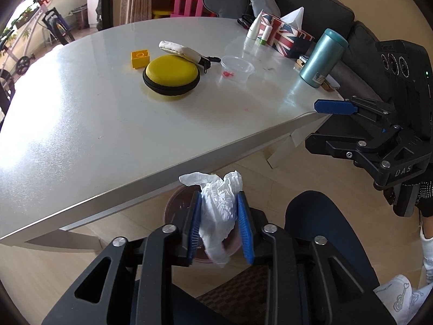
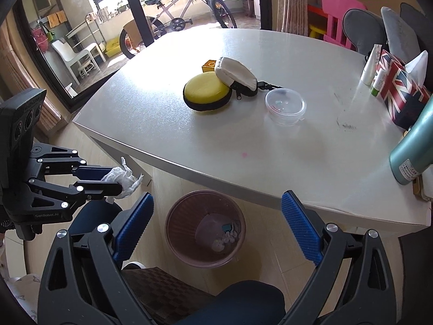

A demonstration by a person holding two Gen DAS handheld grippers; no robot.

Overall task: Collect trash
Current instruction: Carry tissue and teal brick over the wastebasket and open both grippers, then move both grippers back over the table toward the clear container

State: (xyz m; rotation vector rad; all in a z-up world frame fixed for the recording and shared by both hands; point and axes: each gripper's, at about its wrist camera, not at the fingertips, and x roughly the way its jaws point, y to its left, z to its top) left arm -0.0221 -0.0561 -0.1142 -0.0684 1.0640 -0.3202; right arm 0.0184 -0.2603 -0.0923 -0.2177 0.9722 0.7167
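Observation:
A crumpled white tissue [image 1: 220, 205] sits between the blue pads of my left gripper [image 1: 219, 216], touching both of them, with its tail hanging below. Directly under it stands a brownish-pink trash bin [image 1: 174, 205], beside the white table's edge. In the right wrist view the same left gripper [image 2: 116, 181] shows at the left with the tissue [image 2: 124, 177] at its tips, just left of the bin [image 2: 173, 216], which has several small scraps inside. My right gripper [image 2: 216, 216] is spread wide open and empty above the bin; the left wrist view shows that right gripper [image 1: 322, 124] off the table's right corner.
The white table [image 2: 243, 146] carries a yellow round case [image 2: 207, 90], a white pouch [image 2: 238, 75], a yellow brick [image 1: 140, 59], a clear plastic cup [image 2: 285, 105], a flag-printed tissue box [image 2: 397, 89] and a teal bottle [image 2: 414, 146]. A person's dark-blue knee [image 1: 319, 216] is beside the bin.

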